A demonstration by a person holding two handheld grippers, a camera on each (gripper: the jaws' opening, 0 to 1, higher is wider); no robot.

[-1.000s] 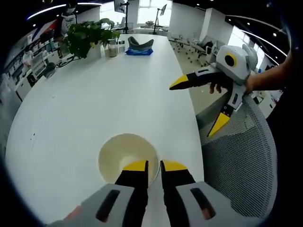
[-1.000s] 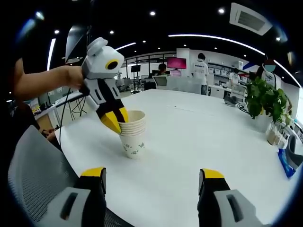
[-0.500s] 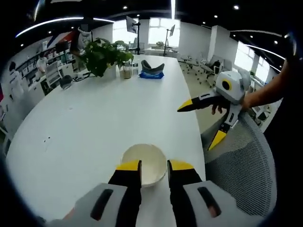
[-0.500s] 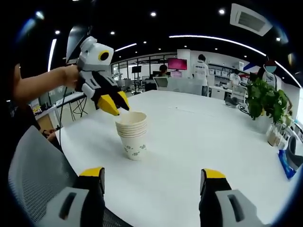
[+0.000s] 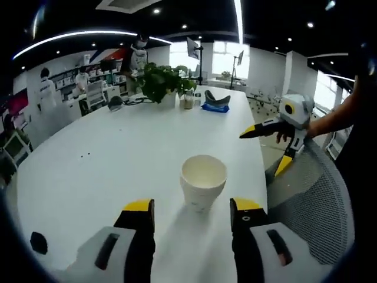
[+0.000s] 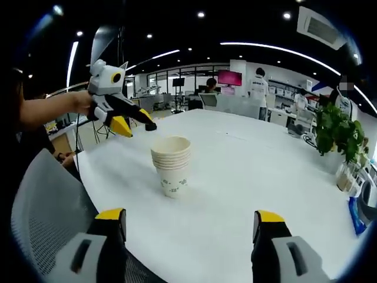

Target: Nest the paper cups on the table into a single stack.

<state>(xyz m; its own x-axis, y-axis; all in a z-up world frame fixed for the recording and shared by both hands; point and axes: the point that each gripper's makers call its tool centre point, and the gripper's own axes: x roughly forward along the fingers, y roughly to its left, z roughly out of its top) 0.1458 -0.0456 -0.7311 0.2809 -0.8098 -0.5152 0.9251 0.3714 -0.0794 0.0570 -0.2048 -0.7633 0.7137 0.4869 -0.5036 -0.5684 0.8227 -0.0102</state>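
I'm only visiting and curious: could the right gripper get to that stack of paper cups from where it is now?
Probably yes. The right gripper is open, and only bare white table lies between it and the stack of paper cups. The left gripper is off to the side.

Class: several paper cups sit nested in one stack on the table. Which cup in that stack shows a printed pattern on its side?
The bottom cup of the stack of paper cups: its whole wall is exposed, showing small dark printed marks. The cups above show just plain rims.
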